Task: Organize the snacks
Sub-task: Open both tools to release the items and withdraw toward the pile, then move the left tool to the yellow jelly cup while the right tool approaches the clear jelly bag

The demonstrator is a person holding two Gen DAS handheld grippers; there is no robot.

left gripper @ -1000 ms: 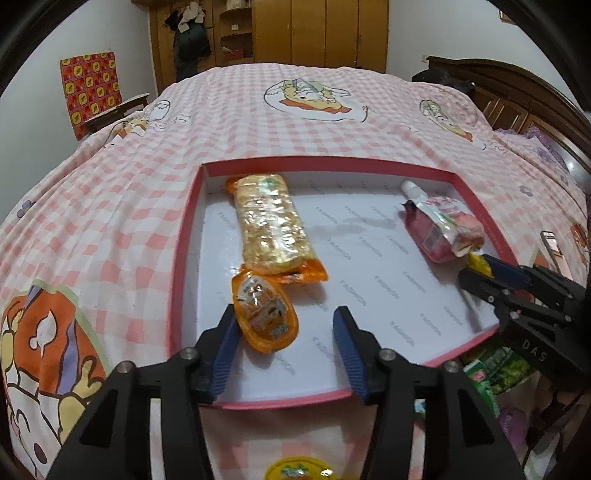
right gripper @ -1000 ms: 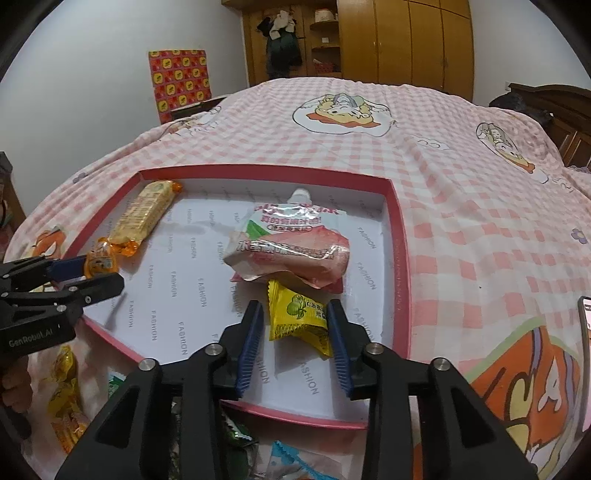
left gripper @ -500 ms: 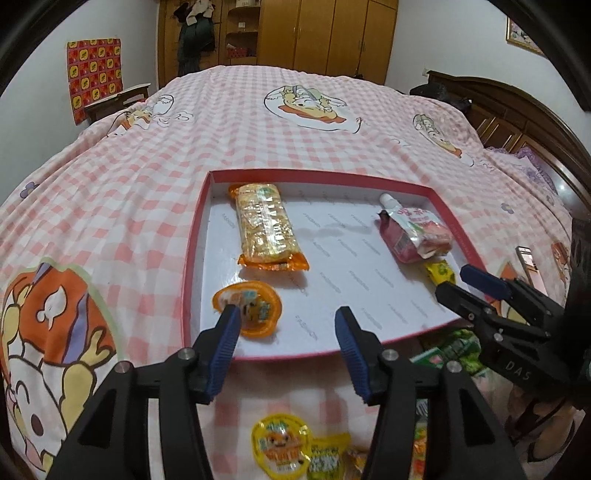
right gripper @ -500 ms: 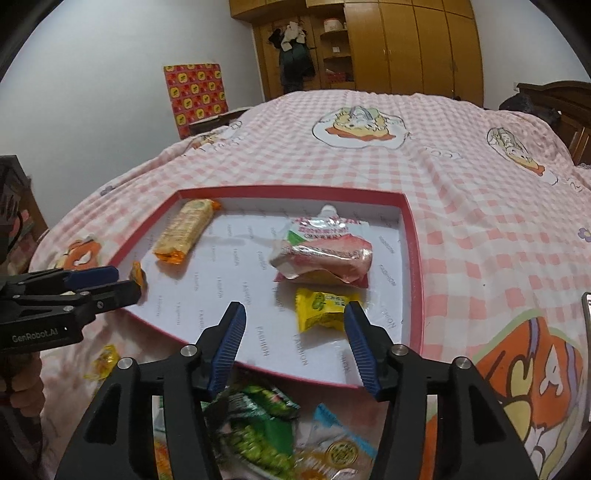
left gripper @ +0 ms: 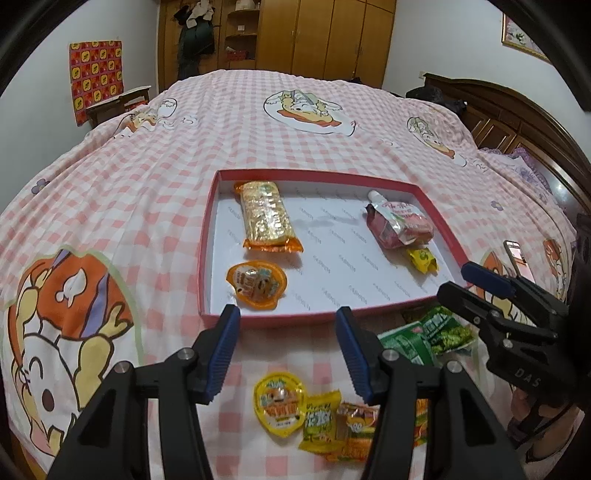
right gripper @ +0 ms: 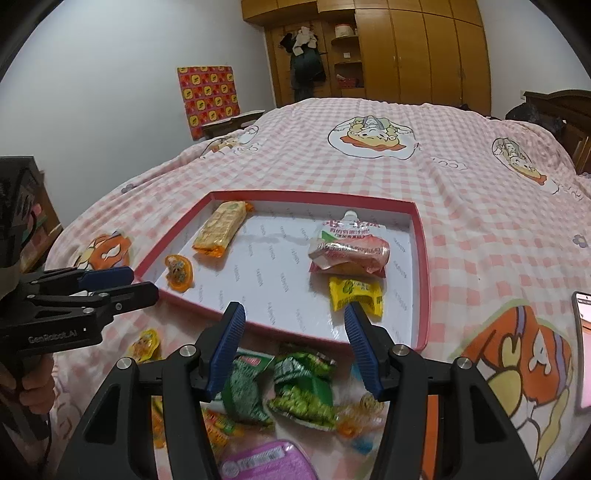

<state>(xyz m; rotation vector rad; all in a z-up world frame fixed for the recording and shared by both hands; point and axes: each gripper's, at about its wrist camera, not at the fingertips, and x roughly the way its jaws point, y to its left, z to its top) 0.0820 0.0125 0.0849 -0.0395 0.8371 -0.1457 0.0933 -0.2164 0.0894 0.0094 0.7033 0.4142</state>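
Bedroom with white walls [left gripper: 436, 40], wooden wardrobe [left gripper: 332, 37] along the far wall, clothes hanging [left gripper: 195, 33] beside open shelves, red-and-yellow patterned panel [left gripper: 96, 83] at left, dark wooden headboard [left gripper: 517, 122] at right — pink checked cartoon bedspread [left gripper: 229, 122] filling the foreground

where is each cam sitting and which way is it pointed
Left wrist: sits on the left claw, facing along its open blue fingers over the red tray up the bed; the right claw enters from the right.
Right wrist: sits on the right claw, facing the tray from its right side; the left claw and a hand show at left.
Shared: tray, pink pouch, yellow candy, green packets.
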